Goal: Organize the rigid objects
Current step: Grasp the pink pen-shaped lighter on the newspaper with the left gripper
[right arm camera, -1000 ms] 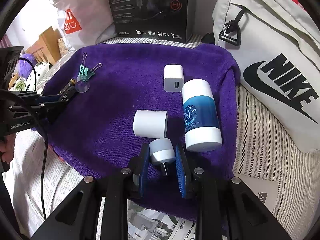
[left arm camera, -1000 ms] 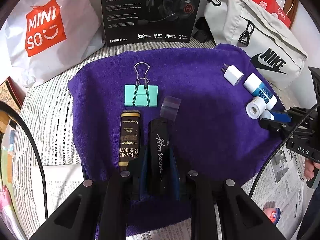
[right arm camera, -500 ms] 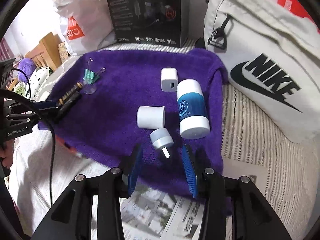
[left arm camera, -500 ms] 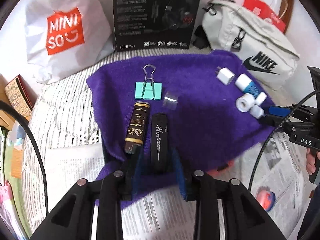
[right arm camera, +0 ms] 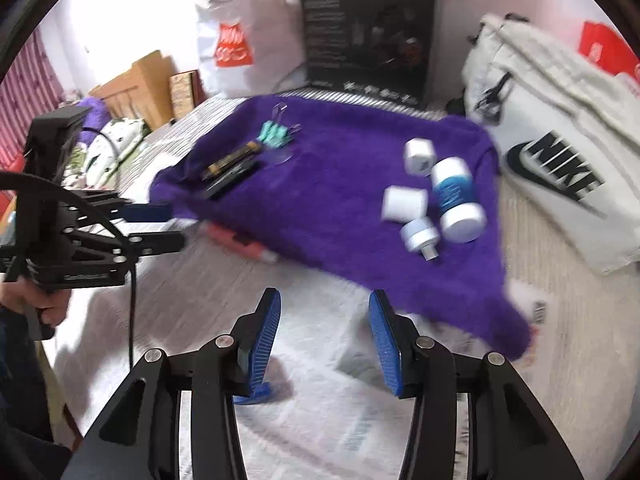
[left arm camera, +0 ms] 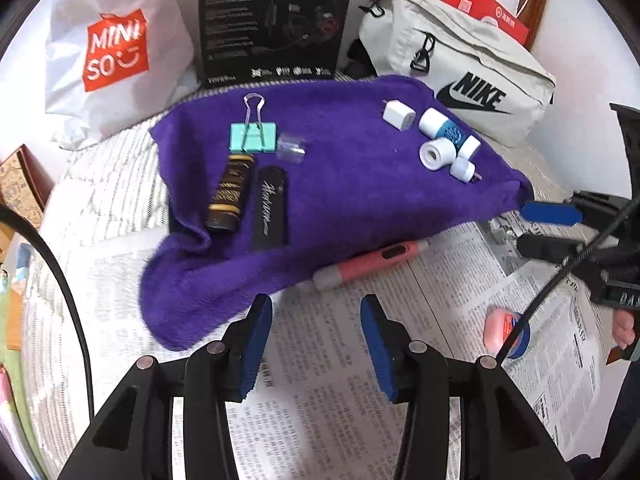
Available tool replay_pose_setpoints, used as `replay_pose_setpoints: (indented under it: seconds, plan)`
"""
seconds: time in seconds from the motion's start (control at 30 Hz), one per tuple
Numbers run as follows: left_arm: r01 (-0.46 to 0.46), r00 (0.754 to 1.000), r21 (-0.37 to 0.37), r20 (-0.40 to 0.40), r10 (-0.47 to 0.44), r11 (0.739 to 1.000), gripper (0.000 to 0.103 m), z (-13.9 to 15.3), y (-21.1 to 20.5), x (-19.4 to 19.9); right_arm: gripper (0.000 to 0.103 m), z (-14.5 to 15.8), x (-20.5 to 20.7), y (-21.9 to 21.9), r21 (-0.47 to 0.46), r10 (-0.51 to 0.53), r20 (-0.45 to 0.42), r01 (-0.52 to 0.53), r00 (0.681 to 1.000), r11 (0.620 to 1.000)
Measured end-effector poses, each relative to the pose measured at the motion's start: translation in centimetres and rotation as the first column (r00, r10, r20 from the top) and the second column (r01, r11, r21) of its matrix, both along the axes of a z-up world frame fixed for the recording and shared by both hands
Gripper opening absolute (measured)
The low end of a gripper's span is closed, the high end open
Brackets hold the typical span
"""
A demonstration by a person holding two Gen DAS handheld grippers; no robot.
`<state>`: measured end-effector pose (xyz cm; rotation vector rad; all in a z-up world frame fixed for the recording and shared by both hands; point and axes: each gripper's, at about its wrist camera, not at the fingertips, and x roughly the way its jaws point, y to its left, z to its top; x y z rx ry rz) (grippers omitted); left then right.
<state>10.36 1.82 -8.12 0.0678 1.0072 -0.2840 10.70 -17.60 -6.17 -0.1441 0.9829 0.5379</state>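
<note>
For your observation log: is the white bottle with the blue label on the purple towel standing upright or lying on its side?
Lying on its side: the bottle rests lengthwise on the purple towel, one round end facing the camera.

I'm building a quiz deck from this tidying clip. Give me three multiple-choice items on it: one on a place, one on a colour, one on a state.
1. Where does the pink pen lie?
A. On top of the Nike bag
B. At the towel's near edge, on the newspaper
C. Inside the Miniso bag

2. What colour is the binder clip's body?
A. Mint green
B. Red
C. Black

3. What is between the left gripper's fingers?
A. The black Horizon case
B. The white charger
C. Nothing

Answers:
1 B: the pink pen pokes out from under the purple towel onto the newspaper.
2 A: the binder clip is mint green with wire handles.
3 C: the left gripper is opening over bare newspaper; the black Horizon case lies on the towel.
</note>
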Motion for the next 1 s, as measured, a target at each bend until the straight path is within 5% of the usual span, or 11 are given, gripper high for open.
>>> replay_pose_setpoints:
  seconds: [0.77, 1.0]
  plan:
    - [0.229, 0.973, 0.012, -0.011, -0.229, 0.973, 0.044, -1.4, -3.2, 1.0, 0.046, -4.0, -1.1, -6.5, -0.033, -0.155, -0.078, 0.153, 0.985, 0.988]
    - [0.207, 0.978, 0.051, -0.004, -0.207, 0.977, 0.044, -1.2, -2.9, 1.1, 0.046, -4.0, -1.1, -6.9, -0.030, -0.151, -0.081, 0.149, 0.985, 0.988]
